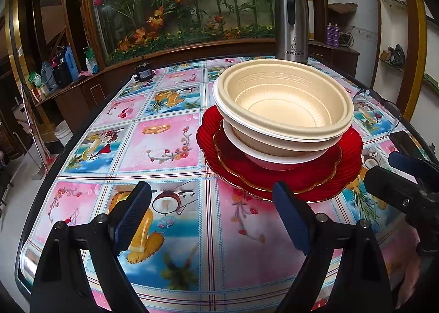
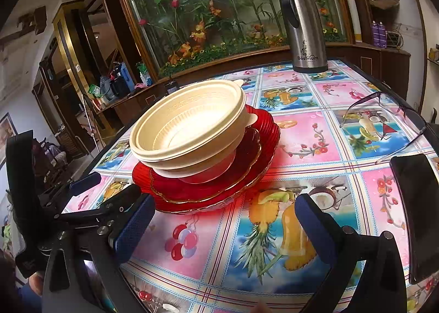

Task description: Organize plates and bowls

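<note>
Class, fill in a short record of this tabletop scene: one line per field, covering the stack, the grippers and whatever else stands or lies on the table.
Stack: cream bowls nested on a white bowl, on red plates
Left gripper: open, nothing between its fingers
Right gripper: open, nothing between its fingers
Surface: table with fruit-print cloth
Far edge: steel flask, upright
Right side: glasses, dark phone

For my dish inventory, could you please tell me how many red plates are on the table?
2. A large ribbed red plate lies on the tablecloth, and a smaller gold-rimmed red plate lies on it, under the stacked bowls. The bowls could hide more.
</note>
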A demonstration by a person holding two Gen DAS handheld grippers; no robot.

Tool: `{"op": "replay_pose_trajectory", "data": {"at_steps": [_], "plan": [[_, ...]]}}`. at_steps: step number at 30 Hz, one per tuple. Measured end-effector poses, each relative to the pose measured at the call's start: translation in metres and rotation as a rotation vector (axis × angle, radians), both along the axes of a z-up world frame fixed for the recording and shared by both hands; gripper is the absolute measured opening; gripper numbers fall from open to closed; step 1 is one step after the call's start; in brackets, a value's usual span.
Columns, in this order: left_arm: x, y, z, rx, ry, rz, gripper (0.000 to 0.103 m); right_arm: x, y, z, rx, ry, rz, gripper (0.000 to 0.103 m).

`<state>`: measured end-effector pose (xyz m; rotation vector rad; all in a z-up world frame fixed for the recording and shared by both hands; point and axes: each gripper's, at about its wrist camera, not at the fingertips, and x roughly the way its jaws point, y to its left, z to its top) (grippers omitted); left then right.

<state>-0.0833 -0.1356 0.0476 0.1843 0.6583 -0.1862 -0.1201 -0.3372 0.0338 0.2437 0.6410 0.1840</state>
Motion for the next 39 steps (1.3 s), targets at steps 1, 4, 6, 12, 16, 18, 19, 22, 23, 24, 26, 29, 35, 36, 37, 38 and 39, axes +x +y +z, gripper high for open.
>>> {"op": "replay_pose_trajectory", "data": {"at_steps": [1, 4, 6, 12, 16, 18, 19, 22, 23, 24, 26, 29, 35, 36, 37, 38, 39], "plan": [[0.000, 0.000, 0.000, 0.003, -0.001, 0.000, 0.091, 0.000, 0.000, 0.000, 0.003, 0.001, 0.002, 0.102], [0.000, -0.001, 0.000, 0.017, -0.010, 0.009, 0.091, 0.001, 0.000, 0.000, 0.008, 0.005, 0.007, 0.102], [0.000, -0.002, 0.000, 0.024, -0.014, 0.010, 0.091, 0.001, -0.001, 0.000, 0.008, 0.004, 0.008, 0.102], [0.000, -0.003, 0.000, 0.031, -0.017, 0.010, 0.091, 0.002, -0.001, 0.000, 0.013, 0.005, 0.010, 0.102], [0.000, -0.003, 0.000, 0.023, -0.011, 0.011, 0.091, 0.002, -0.001, 0.000, 0.013, 0.005, 0.012, 0.102], [0.001, -0.001, -0.001, 0.013, -0.003, 0.011, 0.091, 0.002, -0.001, 0.000, 0.015, 0.005, 0.012, 0.102], [0.002, -0.001, -0.001, 0.008, 0.002, 0.011, 0.091, 0.002, -0.001, -0.001, 0.017, 0.006, 0.012, 0.102], [0.004, 0.003, -0.001, -0.016, 0.020, 0.009, 0.091, 0.002, 0.000, -0.001, 0.018, 0.010, 0.012, 0.102], [0.005, 0.004, -0.001, -0.025, 0.026, 0.008, 0.091, 0.002, -0.001, -0.001, 0.019, 0.010, 0.012, 0.102], [0.006, 0.005, -0.001, -0.035, 0.034, 0.006, 0.091, 0.002, -0.001, -0.002, 0.019, 0.011, 0.011, 0.102], [0.007, 0.007, -0.001, -0.049, 0.047, 0.002, 0.091, 0.002, -0.001, -0.002, 0.021, 0.014, 0.010, 0.102], [0.008, 0.009, -0.002, -0.060, 0.059, 0.000, 0.091, 0.003, -0.003, -0.003, 0.027, 0.013, 0.005, 0.102], [0.005, 0.005, -0.001, -0.020, 0.037, 0.005, 0.091, 0.002, -0.005, -0.003, 0.036, 0.011, 0.006, 0.103], [0.004, 0.004, -0.001, -0.009, 0.030, 0.003, 0.091, 0.002, -0.005, -0.003, 0.036, 0.011, 0.006, 0.103], [0.003, 0.002, -0.001, 0.000, 0.024, 0.002, 0.091, 0.002, -0.005, -0.003, 0.037, 0.010, 0.006, 0.103], [0.002, 0.002, 0.000, 0.009, 0.018, 0.002, 0.091, 0.002, -0.005, -0.003, 0.037, 0.009, 0.006, 0.103], [0.001, 0.001, 0.000, 0.017, 0.013, 0.001, 0.091, 0.002, -0.005, -0.003, 0.037, 0.009, 0.006, 0.103]]}}
